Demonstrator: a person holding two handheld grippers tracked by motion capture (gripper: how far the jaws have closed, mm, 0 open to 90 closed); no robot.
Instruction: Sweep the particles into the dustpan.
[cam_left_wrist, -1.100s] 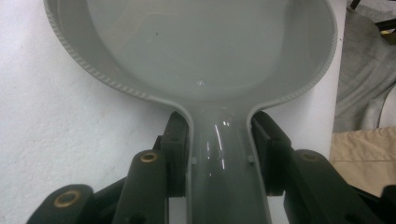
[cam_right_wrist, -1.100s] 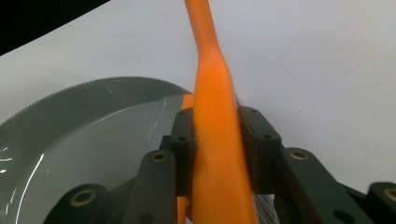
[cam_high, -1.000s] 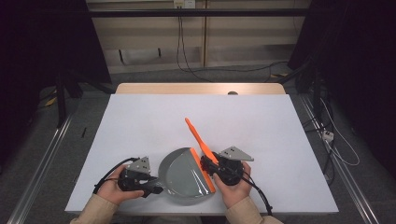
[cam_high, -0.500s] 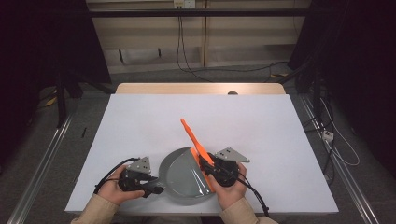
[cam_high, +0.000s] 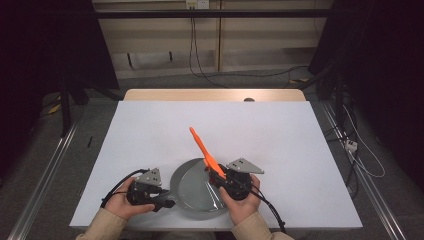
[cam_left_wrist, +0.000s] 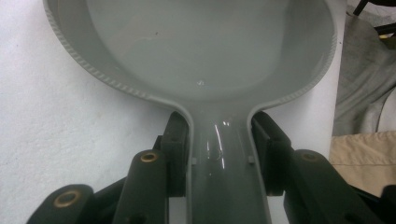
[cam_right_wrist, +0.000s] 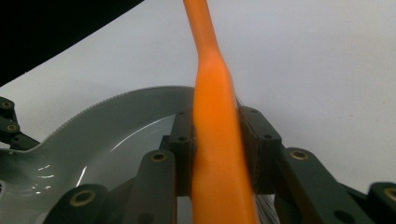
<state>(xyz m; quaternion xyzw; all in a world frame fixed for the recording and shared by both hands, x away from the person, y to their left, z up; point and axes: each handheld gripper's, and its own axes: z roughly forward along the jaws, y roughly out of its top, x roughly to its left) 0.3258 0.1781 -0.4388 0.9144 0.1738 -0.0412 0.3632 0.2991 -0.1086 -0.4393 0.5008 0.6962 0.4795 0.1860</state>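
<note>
A grey pan (cam_high: 186, 172) lies on the white table (cam_high: 280, 135) near its front edge. My left gripper (cam_high: 167, 202) is shut on the pan's handle (cam_left_wrist: 219, 158) from the left; the pads (cam_left_wrist: 180, 140) press both of its sides. An orange long-handled utensil (cam_high: 200, 145) slants up and to the far left over the pan's right rim. My right gripper (cam_high: 221, 176) is shut on its thicker lower part, and the orange shaft (cam_right_wrist: 215, 116) runs between the jaws above the pan's ribbed rim (cam_right_wrist: 107, 109). Fine bristles show at its lower end.
The table's far and right parts are bare white. A wooden strip (cam_high: 215, 95) edges the far side. Cables (cam_high: 360, 150) lie on the floor to the right, metal rails (cam_high: 45, 180) to the left. A beige sleeve (cam_left_wrist: 364, 154) lies beside the pan.
My right gripper and the orange utensil have shifted slightly left, further over the pan. The left gripper and the pan have stayed still.
</note>
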